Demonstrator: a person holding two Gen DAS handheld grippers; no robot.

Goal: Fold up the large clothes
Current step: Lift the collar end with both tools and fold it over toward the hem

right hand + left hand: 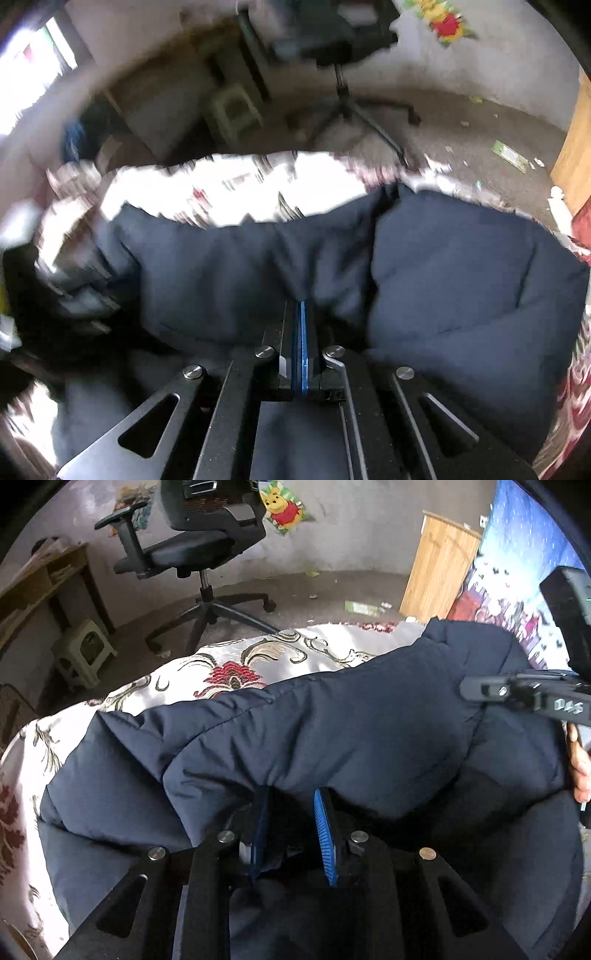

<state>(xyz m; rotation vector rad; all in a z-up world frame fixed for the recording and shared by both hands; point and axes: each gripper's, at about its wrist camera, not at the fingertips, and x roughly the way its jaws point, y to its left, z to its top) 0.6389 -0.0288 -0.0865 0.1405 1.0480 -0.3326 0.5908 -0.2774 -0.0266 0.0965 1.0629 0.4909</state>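
The bed (pixel 236 657), under its flowered cover, carries a navy jacket (pixel 332 731) spread across it, long axis running side to side, a puffy fold lying along the near part. Both grippers work that near edge. The left gripper (pixel 291 797) points down into the fold, jaws a little apart with cloth bunched between them; whether the pads truly pinch it I can't tell. The right gripper (pixel 300 306) is clamped tight, seemingly on a thin pinch of jacket. The jacket lies ahead of both, so the fold would carry away from them.
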